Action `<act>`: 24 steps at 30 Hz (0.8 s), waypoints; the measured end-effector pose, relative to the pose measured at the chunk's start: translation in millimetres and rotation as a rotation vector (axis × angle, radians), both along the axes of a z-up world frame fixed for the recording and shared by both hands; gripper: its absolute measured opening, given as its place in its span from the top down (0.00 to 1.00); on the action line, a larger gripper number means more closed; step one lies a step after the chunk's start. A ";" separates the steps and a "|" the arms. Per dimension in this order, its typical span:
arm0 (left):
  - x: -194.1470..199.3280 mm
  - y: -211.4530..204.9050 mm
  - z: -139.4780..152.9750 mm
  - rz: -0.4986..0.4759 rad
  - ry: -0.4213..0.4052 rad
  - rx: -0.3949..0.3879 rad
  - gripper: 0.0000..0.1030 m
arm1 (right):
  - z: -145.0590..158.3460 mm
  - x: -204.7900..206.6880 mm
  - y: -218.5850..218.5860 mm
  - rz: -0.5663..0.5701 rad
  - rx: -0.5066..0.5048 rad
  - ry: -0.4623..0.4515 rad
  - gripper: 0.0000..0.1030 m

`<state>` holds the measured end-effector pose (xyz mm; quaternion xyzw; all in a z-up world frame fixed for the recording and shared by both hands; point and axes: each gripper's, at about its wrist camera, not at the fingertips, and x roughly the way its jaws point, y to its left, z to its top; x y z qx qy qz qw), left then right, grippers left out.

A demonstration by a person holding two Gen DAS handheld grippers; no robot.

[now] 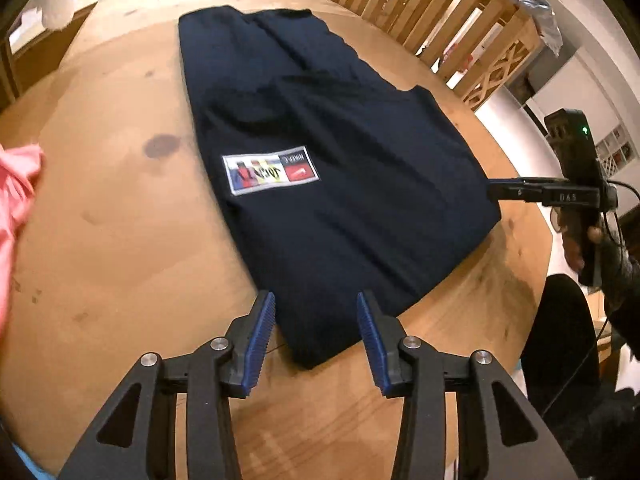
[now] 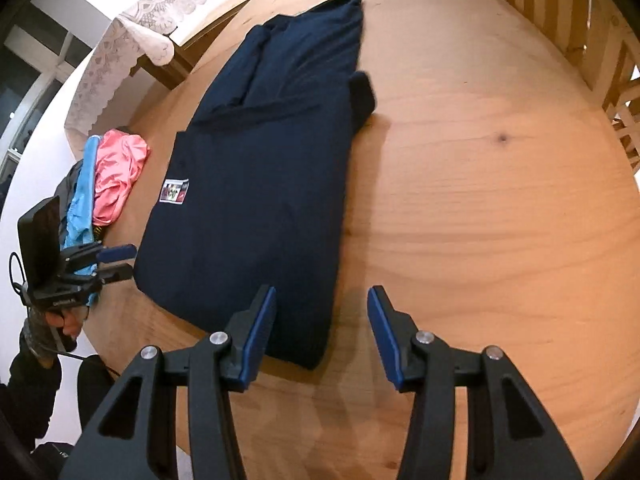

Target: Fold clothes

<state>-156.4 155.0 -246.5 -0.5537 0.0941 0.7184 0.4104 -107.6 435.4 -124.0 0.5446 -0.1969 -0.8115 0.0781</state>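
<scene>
Blue-padded fingers of the left gripper (image 1: 316, 312) stand apart and empty, just above the near corner of a navy shirt (image 1: 328, 152). It lies flat on the round wooden desk (image 1: 120, 240), sleeves turned in and a printed label (image 1: 271, 167) showing, so folding looks partly done. Opposite, the right gripper (image 1: 494, 191) meets the shirt's edge.

Seen from the right wrist, the right gripper (image 2: 322, 312) is likewise released, holding nothing, over the shirt's (image 2: 260, 168) other near corner. Pink and blue clothes (image 2: 108, 184) wait at the desk's (image 2: 480, 200) edge, by the left gripper (image 2: 120, 262). Nothing blocks the shirt.
</scene>
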 end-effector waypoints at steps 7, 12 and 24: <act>6.5 -6.3 -4.0 0.036 0.001 0.079 0.96 | 1.9 -6.3 -25.8 0.089 0.044 0.024 0.54; 13.2 -18.5 5.0 0.063 0.019 0.124 0.97 | 9.7 -15.0 -35.2 0.115 0.074 0.054 0.64; 20.7 -45.2 4.5 0.146 -0.012 0.113 0.83 | 20.5 -19.2 -30.7 0.129 0.057 0.066 0.79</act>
